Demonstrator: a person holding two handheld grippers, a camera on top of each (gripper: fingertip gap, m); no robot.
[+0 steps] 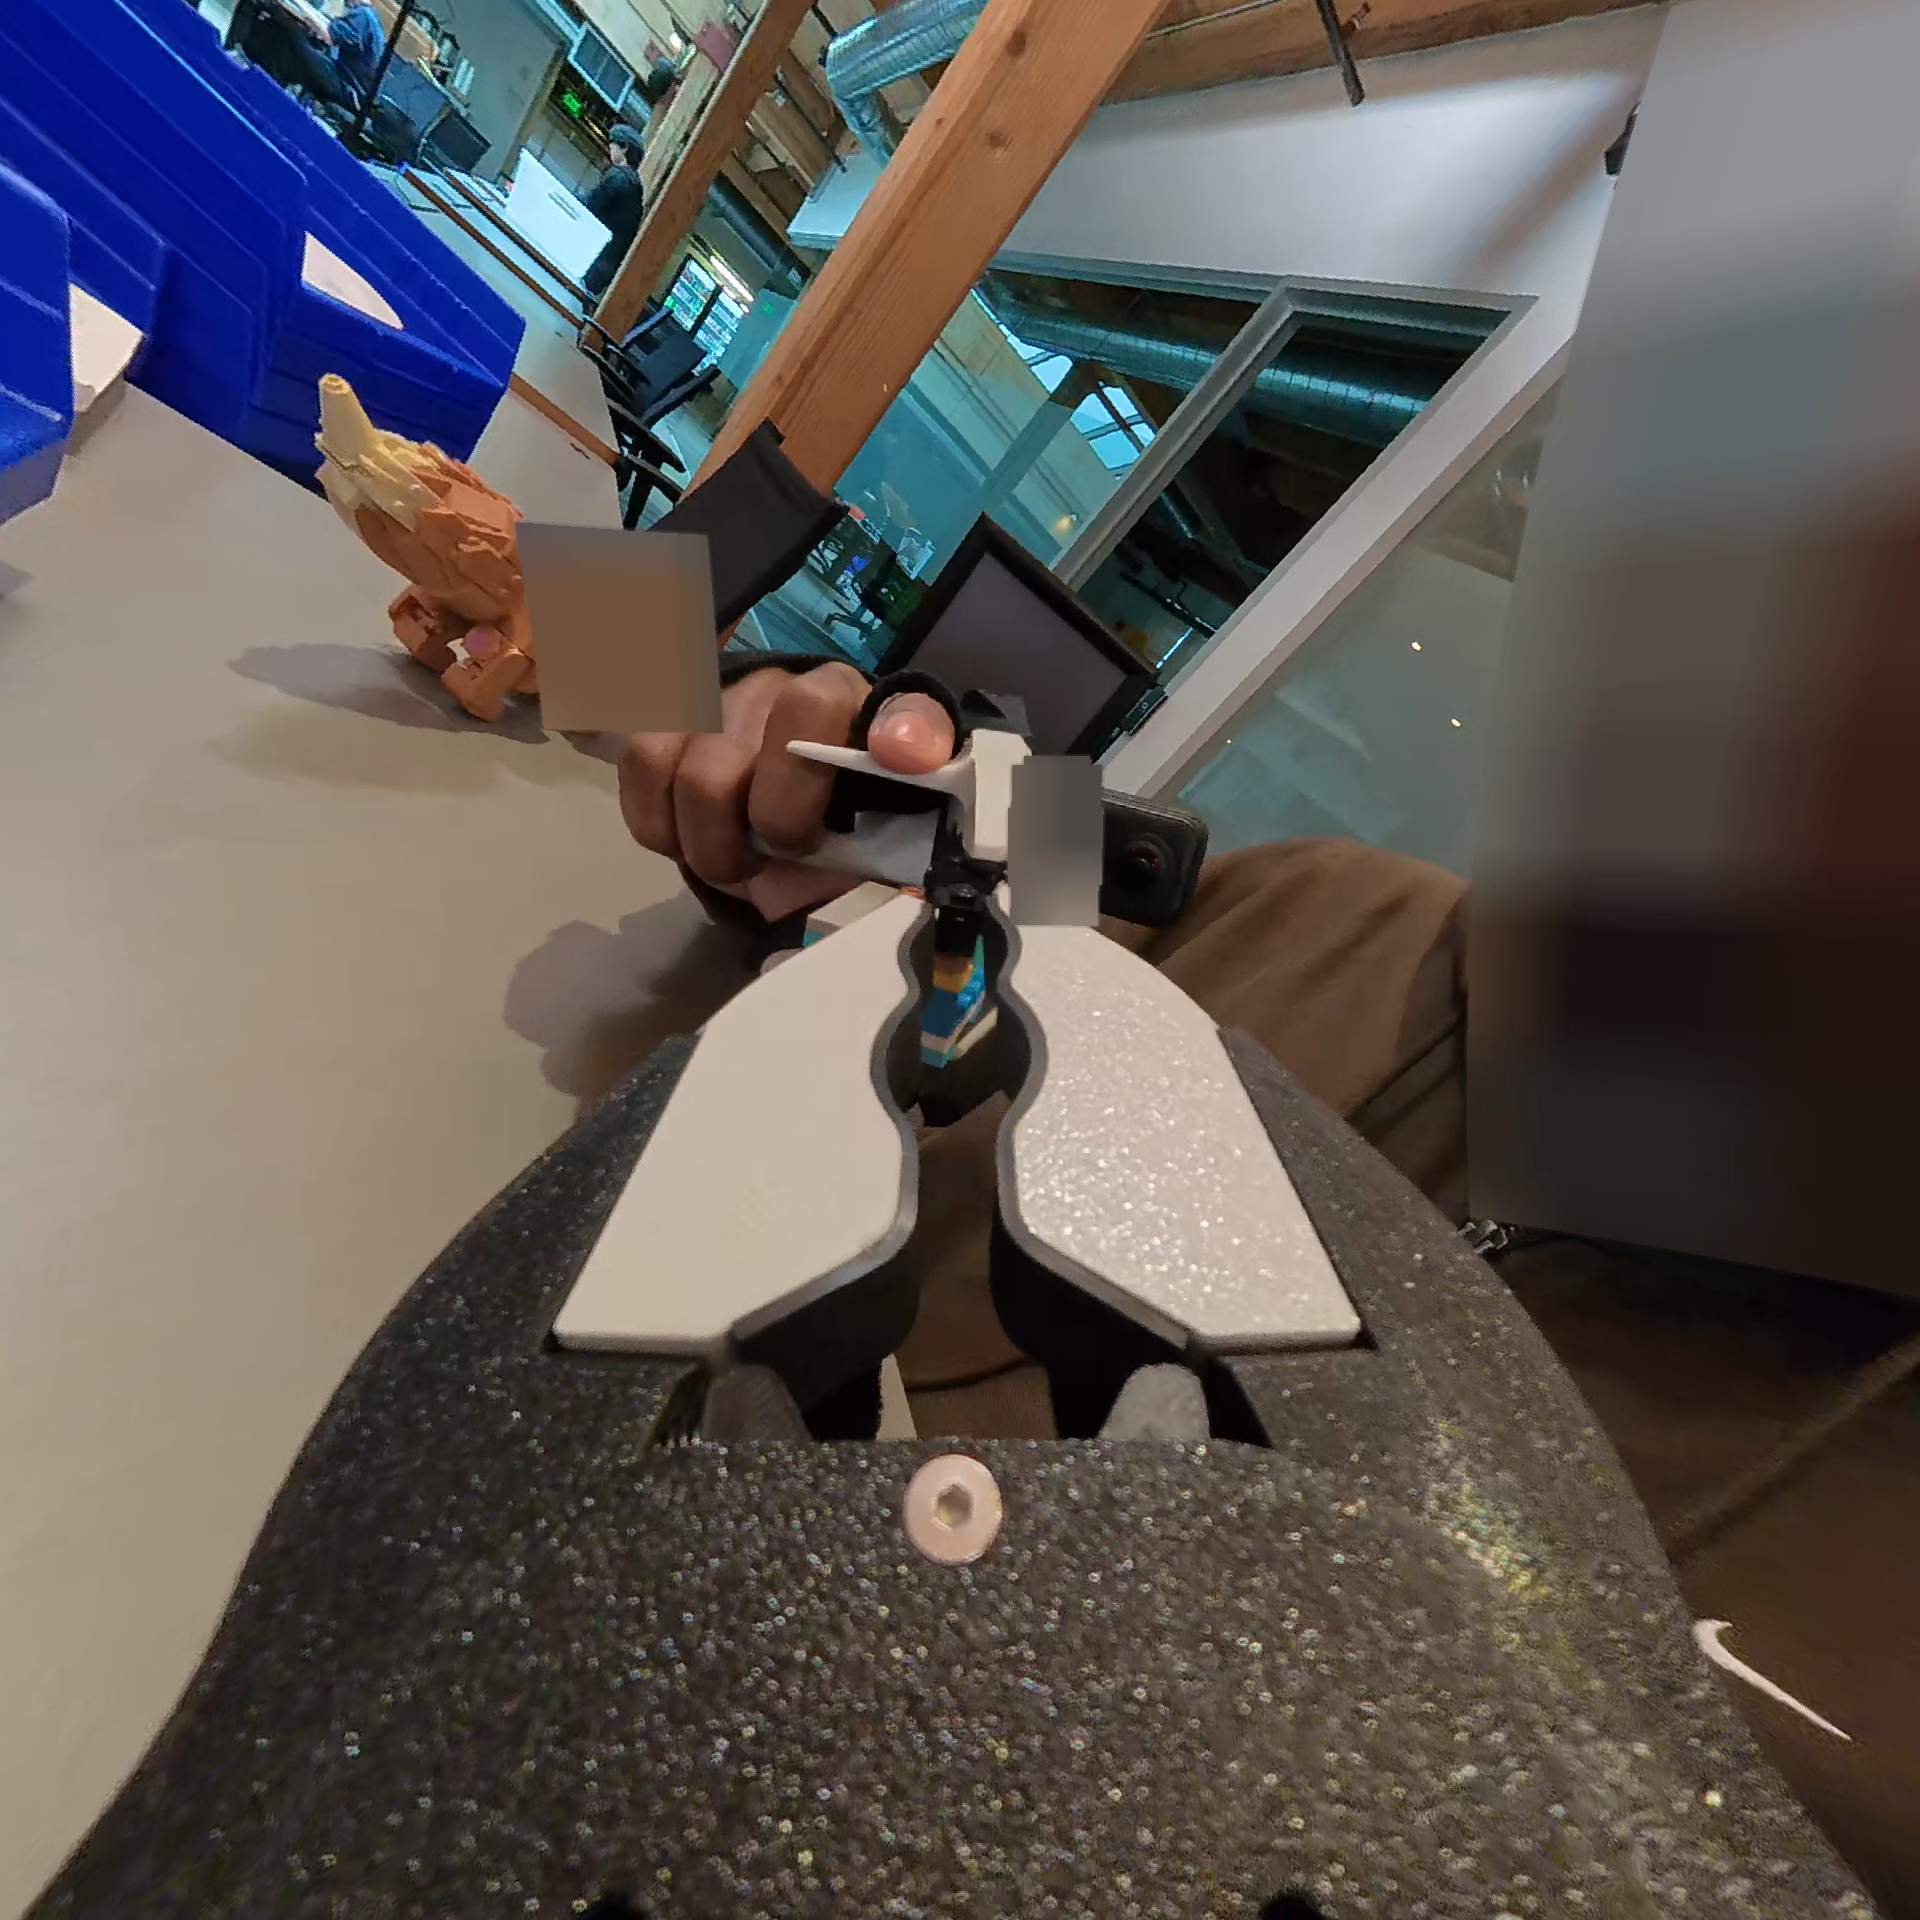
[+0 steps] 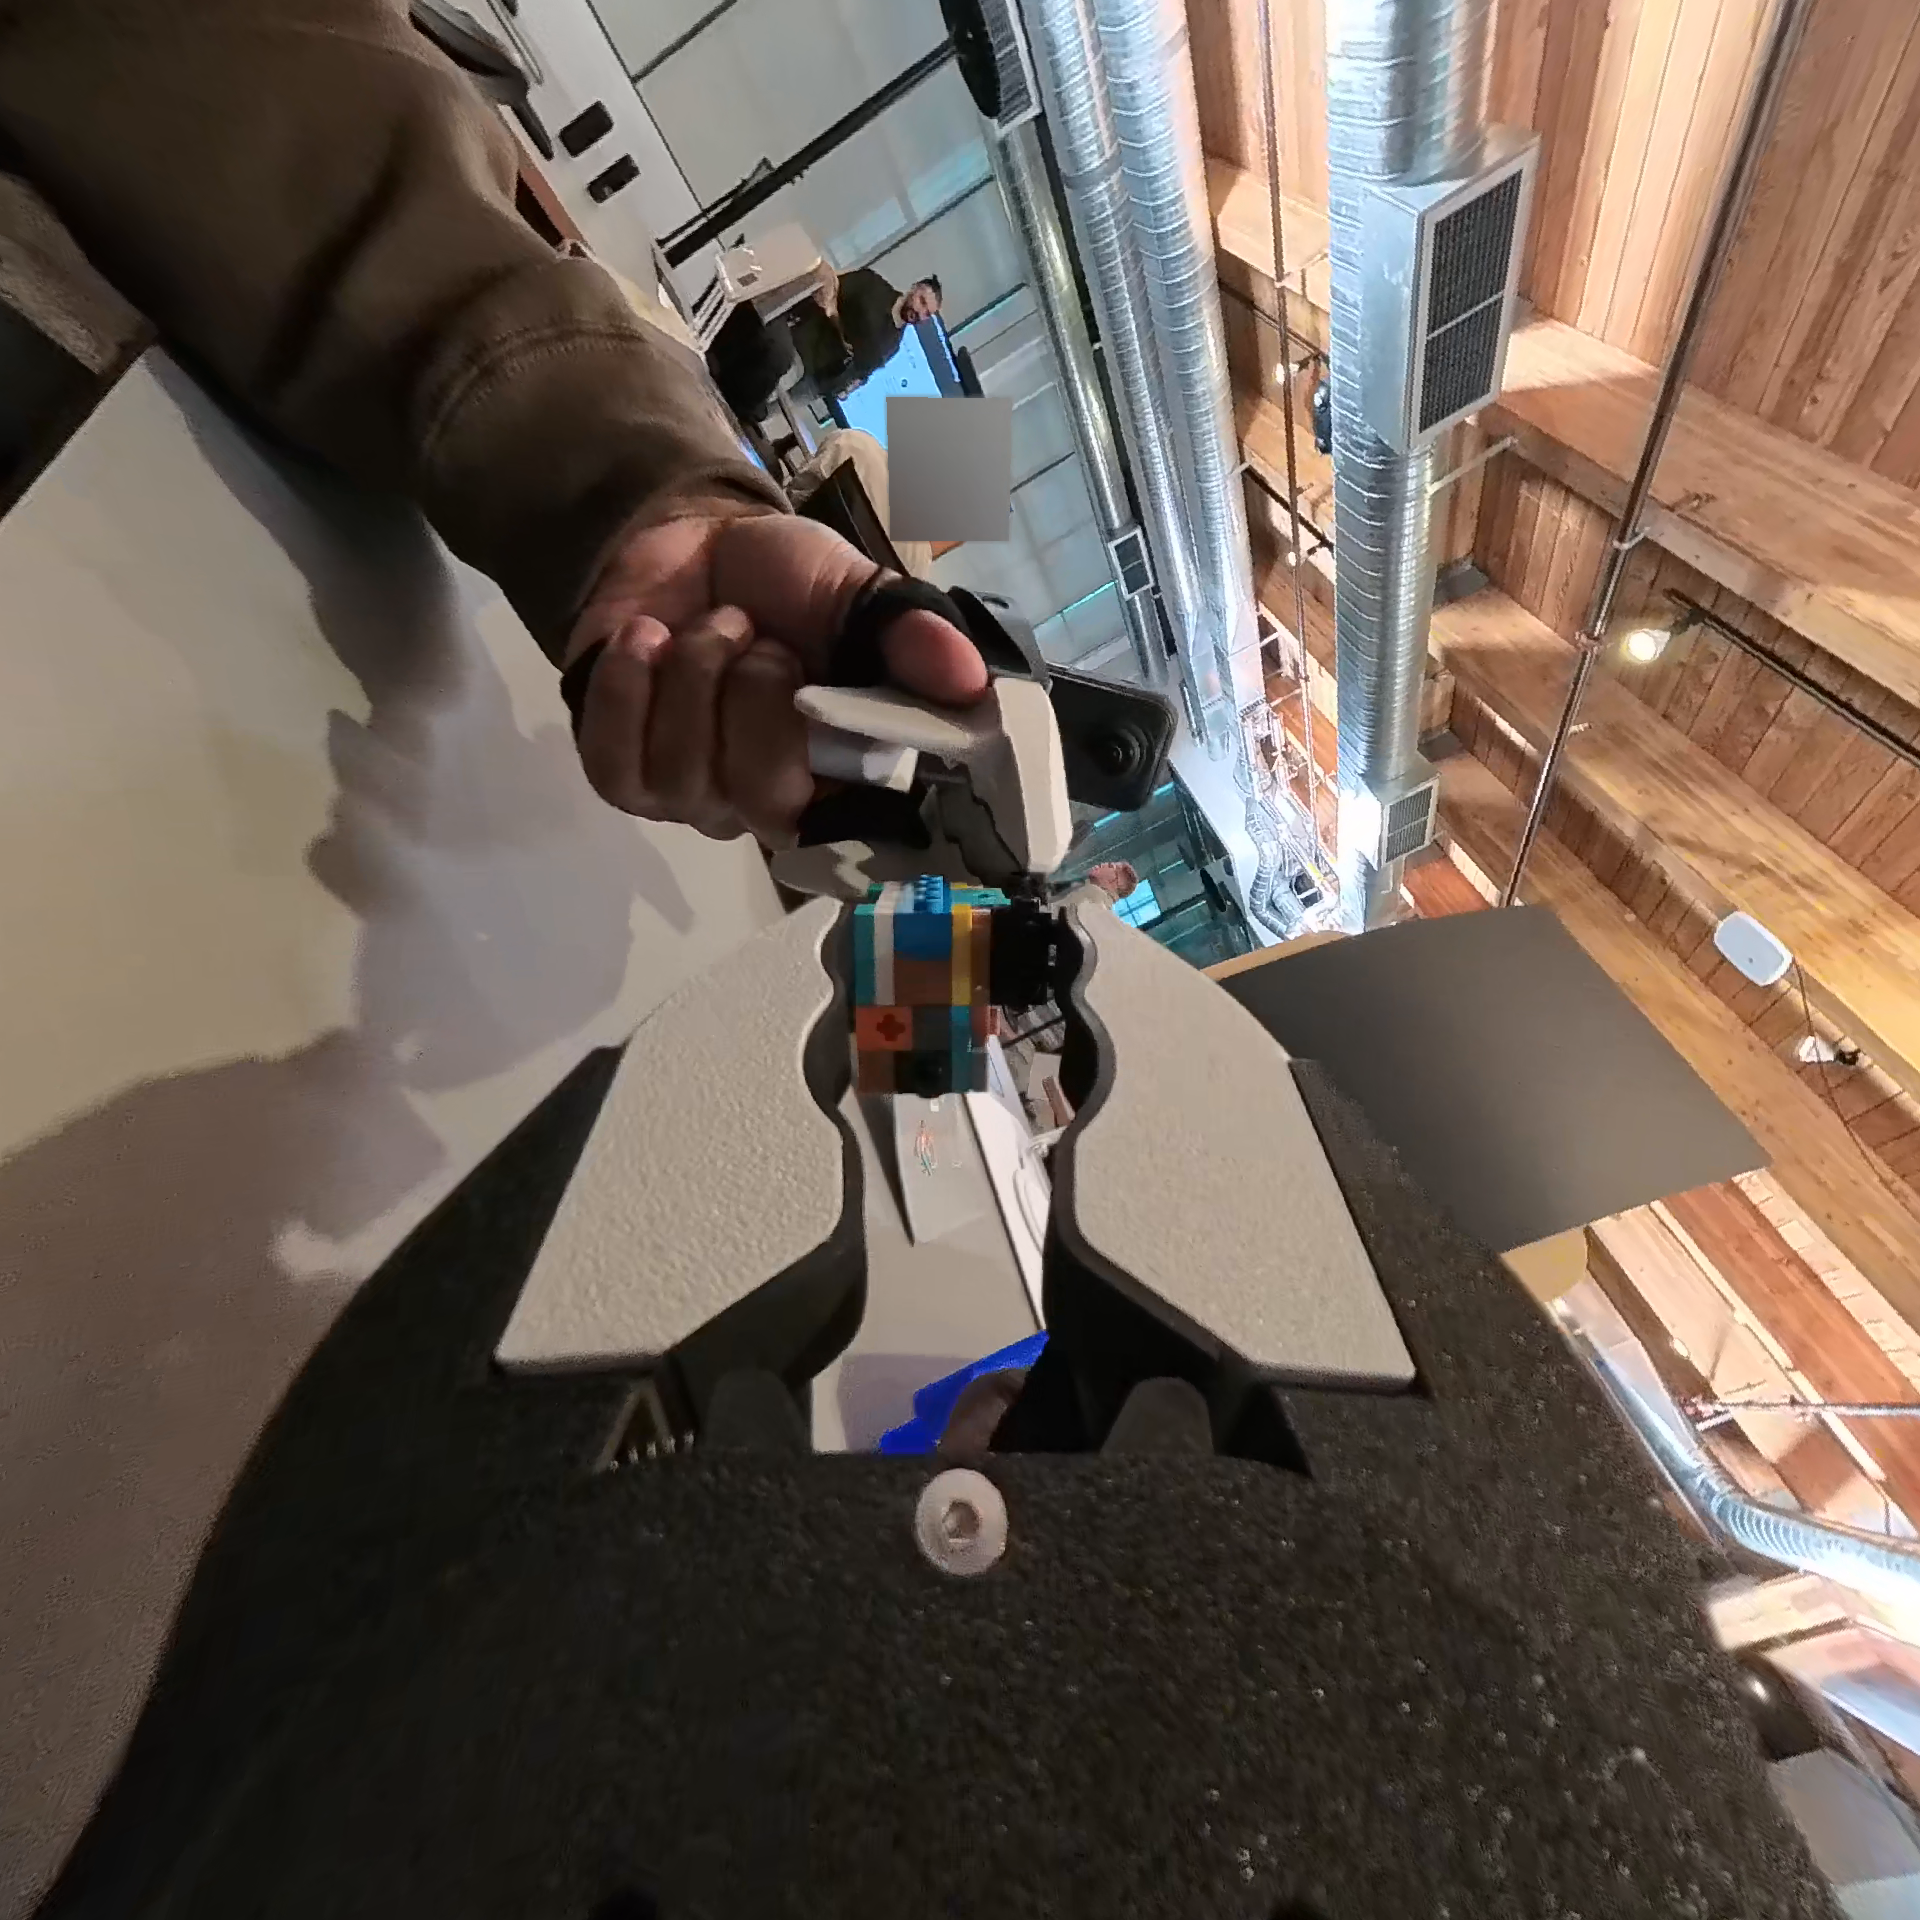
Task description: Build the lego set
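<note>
My right gripper [image 2: 956, 935] is shut on a small multicoloured lego assembly [image 2: 909, 997] of blue, white, orange and brown bricks, held up above the table. A black piece [image 2: 1023, 956] sits on the assembly's right side. My left gripper [image 1: 958, 920] is almost closed, pinching a small black part [image 1: 956, 899] at its tips, right against the assembly [image 1: 956, 1013], which shows through the gap between the fingers. In the right wrist view the left gripper [image 2: 1023, 881] comes down from above and its tips touch the black piece.
An orange and cream lego animal model [image 1: 436, 551] stands on the grey table [image 1: 208, 935] to the left. Blue plastic bins [image 1: 260, 260] sit behind it at the far left. The person's brown sleeve [image 2: 416, 312] and hands are close around both grippers. Both grippers' tips are close together, under 4 cm apart.
</note>
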